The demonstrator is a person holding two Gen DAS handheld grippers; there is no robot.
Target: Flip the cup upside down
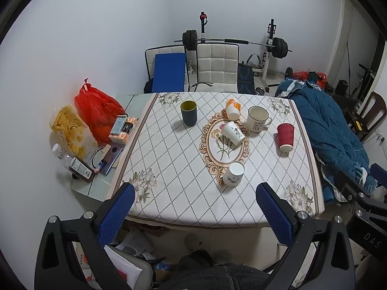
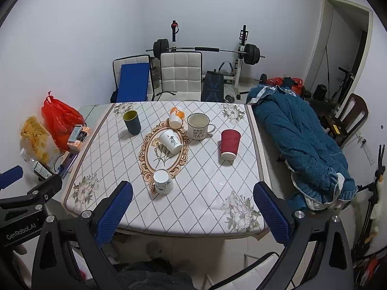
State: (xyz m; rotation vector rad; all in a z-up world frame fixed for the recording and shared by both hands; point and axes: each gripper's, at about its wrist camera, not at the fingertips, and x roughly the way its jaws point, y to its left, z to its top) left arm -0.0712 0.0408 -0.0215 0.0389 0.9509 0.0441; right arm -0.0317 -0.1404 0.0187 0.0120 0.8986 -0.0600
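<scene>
Cups sit spread across the tablecloth (image 2: 205, 207) ahead of both your grippers, and which way up each one stands is what counts here. The dark cup (image 2: 132, 122) with the yellow-green inside and the enamel mug (image 2: 198, 126) lettered "cup of tea" both stand mouth up, far beyond your jaws and toward the back edge. The red paper cup (image 2: 229, 144) looks to stand on its rim with its base up, out past your right gripper's right finger; the small white cup (image 2: 163, 181) nearest you, just beyond the right gripper's left finger, looks the same. The white cup with black writing (image 2: 170, 140) lies tilted on the oval floral print between them, and the orange-and-white cup (image 2: 176, 117) behind it leans over too (fisheye bending makes either lean hard to judge). So the table would fit a run of flips partly through as well as a mixed set laid out that way; the pictures do not settle which cup is meant. Your left gripper (image 1: 196, 217) and right gripper (image 2: 193, 215) both hang back off the near table edge, level and pointing forward, jaws spread wide with nothing between the blue pads. Each peeks into the other's view at the side, so you hold them side by side, near one another.
</scene>
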